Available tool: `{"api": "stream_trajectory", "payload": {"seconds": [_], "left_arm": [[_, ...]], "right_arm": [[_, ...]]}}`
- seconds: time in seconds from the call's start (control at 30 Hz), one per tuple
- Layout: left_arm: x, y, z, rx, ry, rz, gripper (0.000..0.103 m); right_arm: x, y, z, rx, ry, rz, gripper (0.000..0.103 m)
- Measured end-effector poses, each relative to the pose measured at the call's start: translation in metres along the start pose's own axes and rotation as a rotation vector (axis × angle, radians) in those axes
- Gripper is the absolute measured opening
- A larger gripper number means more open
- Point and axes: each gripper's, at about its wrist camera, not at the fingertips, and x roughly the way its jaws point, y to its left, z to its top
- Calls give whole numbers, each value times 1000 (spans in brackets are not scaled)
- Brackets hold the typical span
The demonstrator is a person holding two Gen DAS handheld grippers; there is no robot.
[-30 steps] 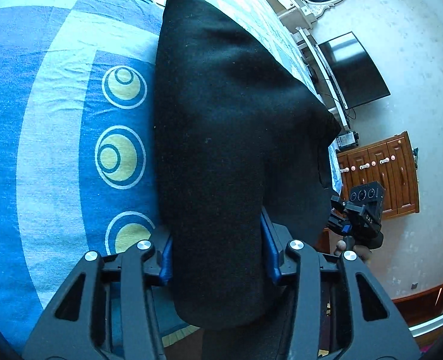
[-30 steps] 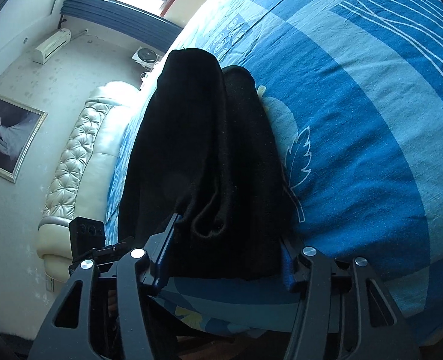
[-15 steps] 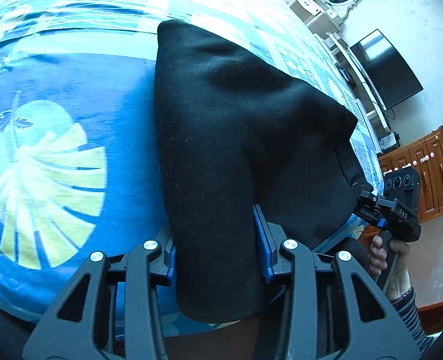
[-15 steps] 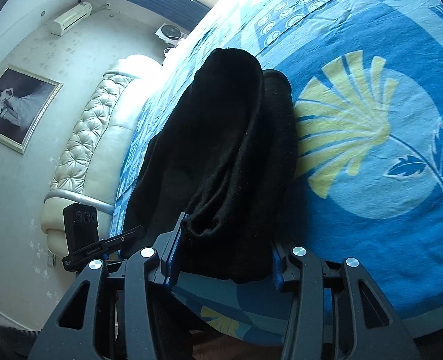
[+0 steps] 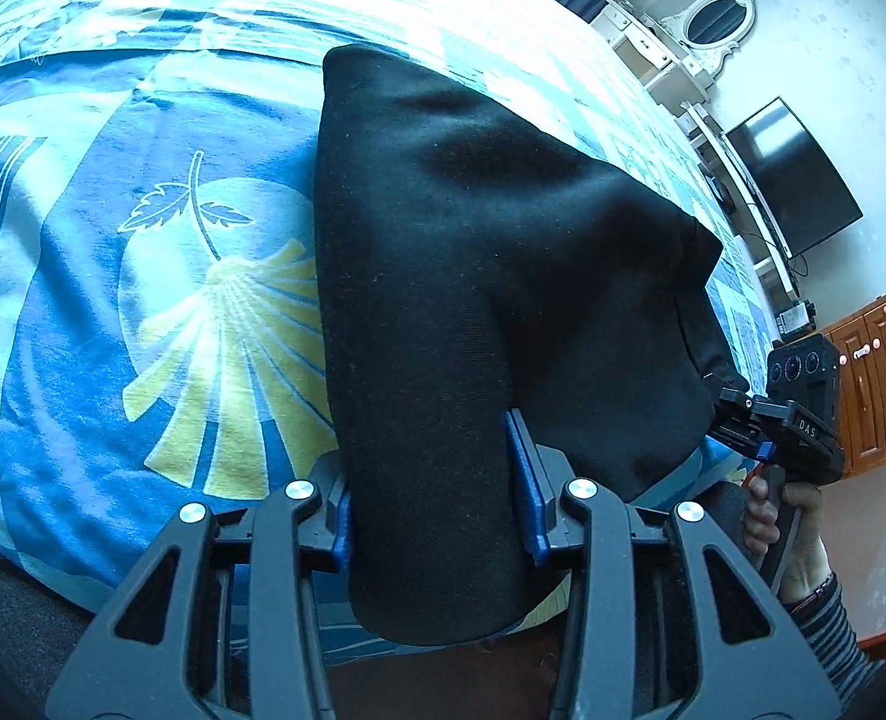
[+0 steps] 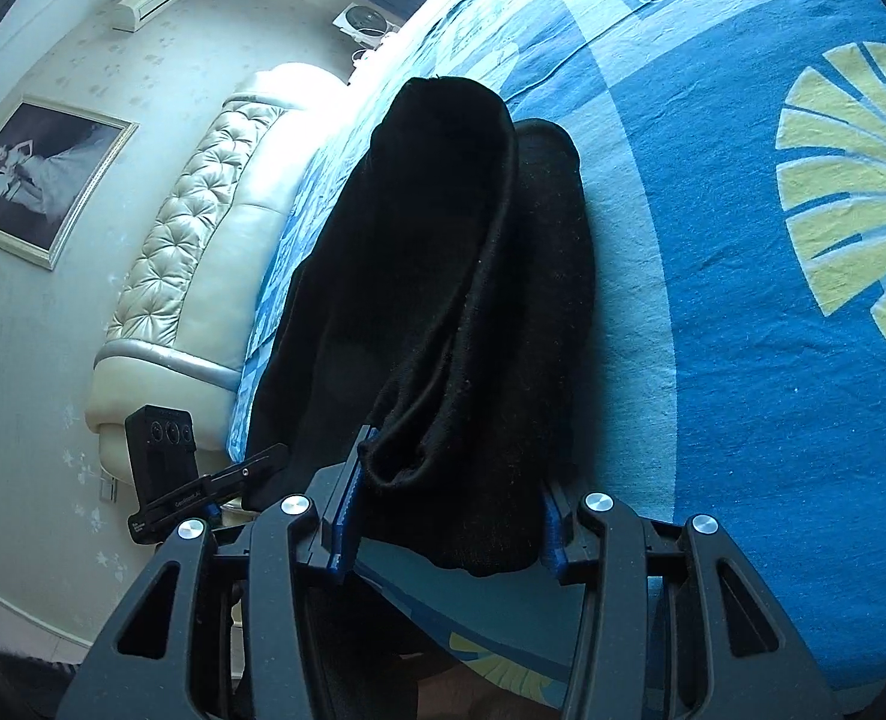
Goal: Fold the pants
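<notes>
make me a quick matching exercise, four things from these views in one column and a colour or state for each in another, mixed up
Things:
1. pants
2. bedsheet
3. headboard
4. cabinet

Colour or state:
A. brown wood with pale knobs
B. black, clamped by both the left gripper and the right gripper
C. cream, tufted
D. blue with yellow fan prints

Pairs: 1-B, 2-D, 3-C, 4-A

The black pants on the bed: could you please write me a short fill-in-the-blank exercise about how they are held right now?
1. The pants are ____ in colour.
2. The left claw is shut on the ____.
3. The right claw grips the pants over a bedspread that is mainly ____.
4. In the right wrist view, a framed ____ hangs on the wall.

Missing words: black; pants; blue; picture
</notes>
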Motion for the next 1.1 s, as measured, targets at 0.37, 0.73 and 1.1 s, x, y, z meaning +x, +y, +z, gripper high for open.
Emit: {"api": "stream_trajectory", "payload": {"seconds": [0.37, 0.73, 1.1], "left_arm": [[0, 3, -3, 20, -15, 11, 42], [-2, 5, -4, 18, -15, 10, 43], [-3, 4, -4, 20, -21, -2, 46]], "right_arm": [[6, 2, 1, 28, -8, 9, 46], [4, 2, 2, 32, -13, 18, 46], [3, -1, 4, 37, -16, 24, 47]]}}
